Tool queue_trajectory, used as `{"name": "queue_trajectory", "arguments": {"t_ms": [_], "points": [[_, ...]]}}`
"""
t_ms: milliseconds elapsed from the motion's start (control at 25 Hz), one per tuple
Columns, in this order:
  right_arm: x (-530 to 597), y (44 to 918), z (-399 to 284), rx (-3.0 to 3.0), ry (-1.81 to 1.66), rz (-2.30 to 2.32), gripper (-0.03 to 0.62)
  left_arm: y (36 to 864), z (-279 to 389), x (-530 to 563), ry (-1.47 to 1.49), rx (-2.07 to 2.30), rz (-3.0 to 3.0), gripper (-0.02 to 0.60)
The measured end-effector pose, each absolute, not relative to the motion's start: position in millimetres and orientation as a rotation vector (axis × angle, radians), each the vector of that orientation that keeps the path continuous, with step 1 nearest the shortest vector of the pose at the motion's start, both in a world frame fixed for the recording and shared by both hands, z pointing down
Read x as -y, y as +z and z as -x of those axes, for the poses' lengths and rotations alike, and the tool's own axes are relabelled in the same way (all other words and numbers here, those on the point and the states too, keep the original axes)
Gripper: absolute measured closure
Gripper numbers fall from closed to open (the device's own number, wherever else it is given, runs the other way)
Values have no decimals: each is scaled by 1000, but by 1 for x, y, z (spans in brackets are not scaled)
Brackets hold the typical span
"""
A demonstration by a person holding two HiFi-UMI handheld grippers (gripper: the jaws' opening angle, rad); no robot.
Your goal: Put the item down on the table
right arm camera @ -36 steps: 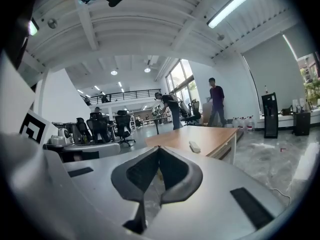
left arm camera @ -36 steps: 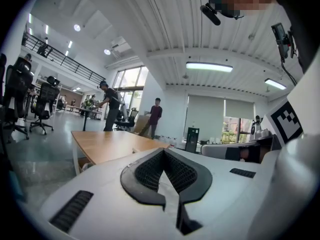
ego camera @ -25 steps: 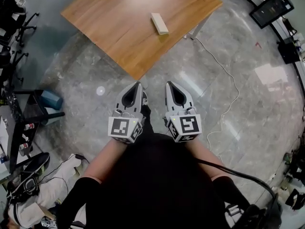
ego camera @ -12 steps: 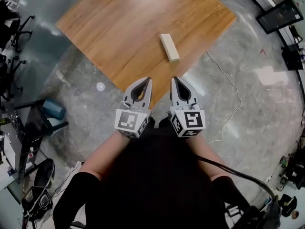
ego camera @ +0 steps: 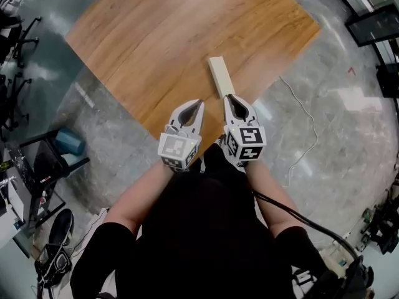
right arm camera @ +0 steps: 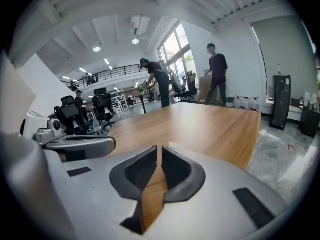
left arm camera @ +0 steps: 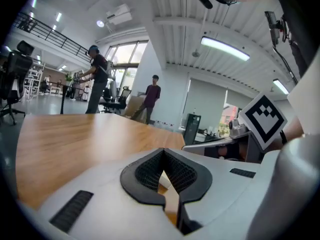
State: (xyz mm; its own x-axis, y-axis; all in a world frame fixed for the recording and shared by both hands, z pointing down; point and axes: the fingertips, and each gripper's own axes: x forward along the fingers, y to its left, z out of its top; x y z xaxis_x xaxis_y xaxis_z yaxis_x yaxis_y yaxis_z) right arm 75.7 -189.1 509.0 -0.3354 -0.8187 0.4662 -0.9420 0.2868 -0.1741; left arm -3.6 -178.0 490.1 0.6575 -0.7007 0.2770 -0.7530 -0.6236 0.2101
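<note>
A cream rectangular block (ego camera: 219, 76) lies flat on the wooden table (ego camera: 156, 42), close to its near corner. My right gripper (ego camera: 230, 98) hovers just short of the block's near end, shut and empty. Beside it my left gripper (ego camera: 199, 103) is over the table's edge, also shut with nothing in it. In the right gripper view the jaws (right arm camera: 159, 149) stand together, and a sliver of the block (right arm camera: 173, 145) shows just past them. The left gripper view shows closed jaws (left arm camera: 164, 156) low over the tabletop (left arm camera: 75, 134).
A white cable (ego camera: 300, 132) trails across the stone floor right of the table. A blue object (ego camera: 67, 141) and dark racks stand at the left. Two people (right arm camera: 216, 71) stand beyond the table's far side, near office chairs (right arm camera: 102, 106).
The person has stepped towards the table. Both grippers have moved from over the floor to the table's near corner, and the block now lies just ahead of the right gripper. Both stay shut.
</note>
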Motion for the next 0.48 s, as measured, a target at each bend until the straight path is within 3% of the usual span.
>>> {"name": "queue_trajectory", "arguments": {"t_ms": [360,480], "points": [[258,595,-98,2156,690,-1401,575,540,-25,223,376,1127,-2505,578],[271,615,-94,2142,754,-1307,491,545,-26,229,379,1128,-2482,578]]}}
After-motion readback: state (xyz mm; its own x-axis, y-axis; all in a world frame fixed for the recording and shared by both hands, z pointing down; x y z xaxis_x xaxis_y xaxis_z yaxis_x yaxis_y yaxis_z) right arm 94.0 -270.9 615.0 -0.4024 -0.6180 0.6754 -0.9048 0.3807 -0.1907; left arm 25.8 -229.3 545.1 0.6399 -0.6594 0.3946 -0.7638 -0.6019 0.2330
